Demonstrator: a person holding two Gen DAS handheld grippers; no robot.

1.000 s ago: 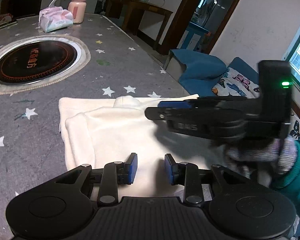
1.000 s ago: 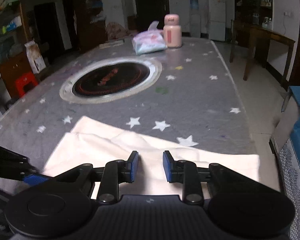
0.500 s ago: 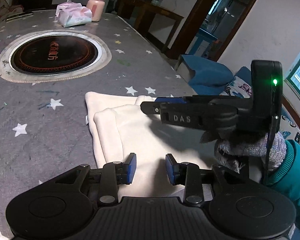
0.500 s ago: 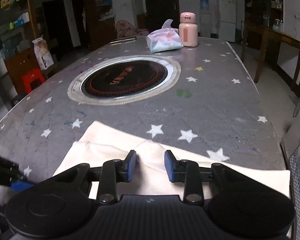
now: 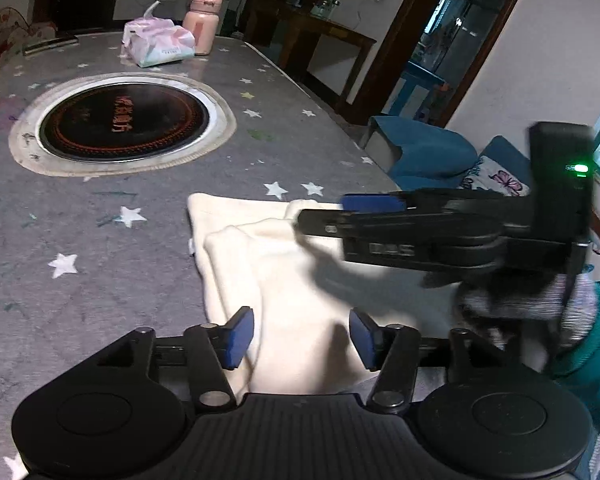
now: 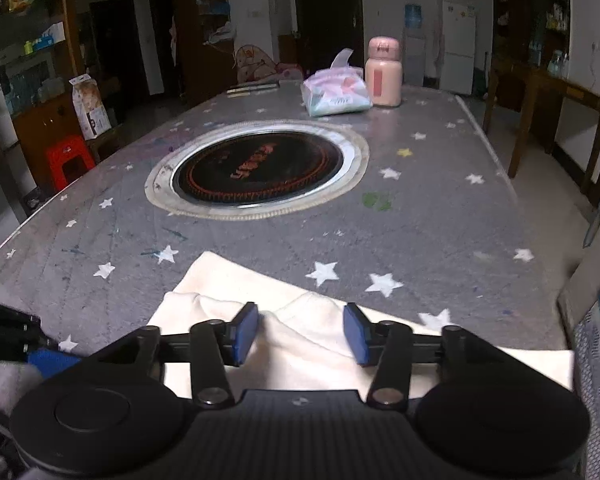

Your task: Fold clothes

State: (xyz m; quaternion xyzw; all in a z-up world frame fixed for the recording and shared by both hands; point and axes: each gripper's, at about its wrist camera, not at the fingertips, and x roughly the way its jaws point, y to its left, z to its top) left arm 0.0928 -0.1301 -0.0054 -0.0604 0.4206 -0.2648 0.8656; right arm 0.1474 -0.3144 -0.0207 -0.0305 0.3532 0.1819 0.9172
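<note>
The left claw [image 5: 302, 338] is sitting with its blue pads parted wide, nothing pinched between them, pointing toward 12 o'clock. The right claw [image 6: 300, 334] is likewise gaping, pads spread apart and holding nothing. From the left wrist view, the right claw [image 5: 320, 216] is reaching in from 3 o'clock, gripped by a gloved right hand [image 5: 528, 304] in a teal sleeve.

cream garment [image 5: 300, 280]: near edge hidden behind the left gripper [image 5: 301, 335]
right gripper [image 5: 320, 220]: motion-blurred in the left wrist view
</note>
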